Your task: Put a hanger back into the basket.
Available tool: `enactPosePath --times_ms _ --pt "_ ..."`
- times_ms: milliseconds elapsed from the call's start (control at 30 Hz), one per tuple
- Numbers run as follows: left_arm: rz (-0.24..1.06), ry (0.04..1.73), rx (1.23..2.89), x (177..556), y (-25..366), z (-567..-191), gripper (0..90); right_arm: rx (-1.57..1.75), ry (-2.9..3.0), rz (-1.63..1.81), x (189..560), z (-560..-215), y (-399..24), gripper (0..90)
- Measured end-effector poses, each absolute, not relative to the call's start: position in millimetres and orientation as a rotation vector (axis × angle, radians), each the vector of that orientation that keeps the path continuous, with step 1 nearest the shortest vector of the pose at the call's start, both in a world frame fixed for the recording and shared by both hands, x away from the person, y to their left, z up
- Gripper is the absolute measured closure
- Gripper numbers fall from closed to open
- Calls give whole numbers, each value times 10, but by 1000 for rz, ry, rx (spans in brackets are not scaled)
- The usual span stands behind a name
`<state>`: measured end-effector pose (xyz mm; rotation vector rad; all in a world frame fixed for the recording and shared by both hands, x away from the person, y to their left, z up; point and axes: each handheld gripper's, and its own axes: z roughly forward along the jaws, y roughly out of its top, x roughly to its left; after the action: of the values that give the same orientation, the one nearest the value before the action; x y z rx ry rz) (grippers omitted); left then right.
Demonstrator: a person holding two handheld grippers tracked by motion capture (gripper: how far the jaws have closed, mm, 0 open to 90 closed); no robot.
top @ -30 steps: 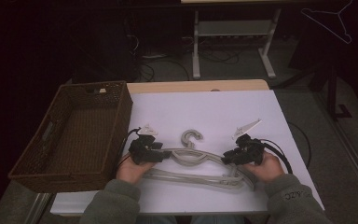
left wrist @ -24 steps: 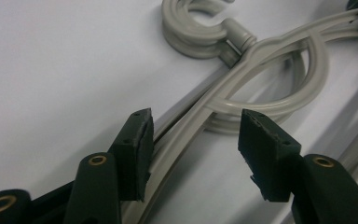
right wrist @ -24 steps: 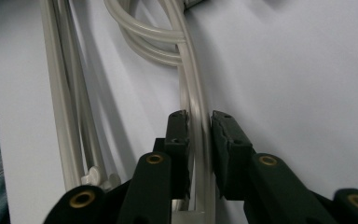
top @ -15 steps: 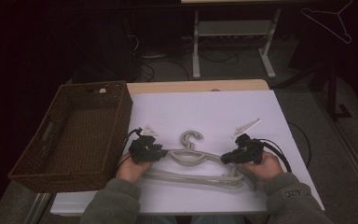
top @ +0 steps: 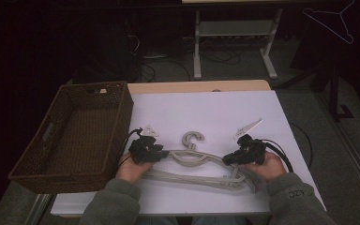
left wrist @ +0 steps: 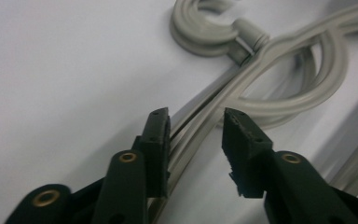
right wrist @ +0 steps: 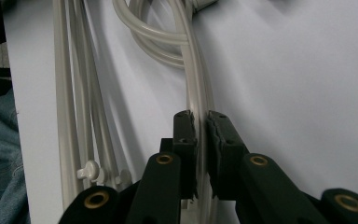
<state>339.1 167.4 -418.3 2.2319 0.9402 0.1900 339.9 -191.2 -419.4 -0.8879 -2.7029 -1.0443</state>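
Several grey plastic hangers point(top: 194, 161) lie stacked flat on the white table point(top: 206, 112), hooks pointing away from me. My left gripper point(top: 164, 153) sits at the left arm of the top hanger point(left wrist: 279, 56). In the left gripper view its jaws point(left wrist: 196, 123) straddle that arm with a gap on one side; they have just been opening. My right gripper point(top: 226, 161) is at the right arm. In the right gripper view its jaws point(right wrist: 201, 121) are shut on the thin arm of the hanger point(right wrist: 198, 70).
A dark wicker basket point(top: 124, 117) stands at the table's left edge, close to my left hand. Behind the table are a metal stand point(top: 234, 37) and floor cables. A wire hanger point(top: 333, 21) hangs at the upper right.
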Motion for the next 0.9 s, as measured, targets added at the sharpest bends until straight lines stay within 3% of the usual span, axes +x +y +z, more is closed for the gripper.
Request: enactPosePath --times_ms 267,633,767,900 --pt "210 933 2246 3387 1659 -4183 571 -870 -2683 -1086 3398 -4163 -1954 818" --pt "251 894 2248 3366 1663 -4141 645 -872 -2650 -1137 3401 -4148 -1981 818" --pt "236 895 2270 3366 1643 -4159 536 -875 -2637 -1172 3397 -4110 -1997 818" --pt "239 894 2276 3368 1637 -4162 536 -871 -2625 -1191 3386 -4092 -2008 818"
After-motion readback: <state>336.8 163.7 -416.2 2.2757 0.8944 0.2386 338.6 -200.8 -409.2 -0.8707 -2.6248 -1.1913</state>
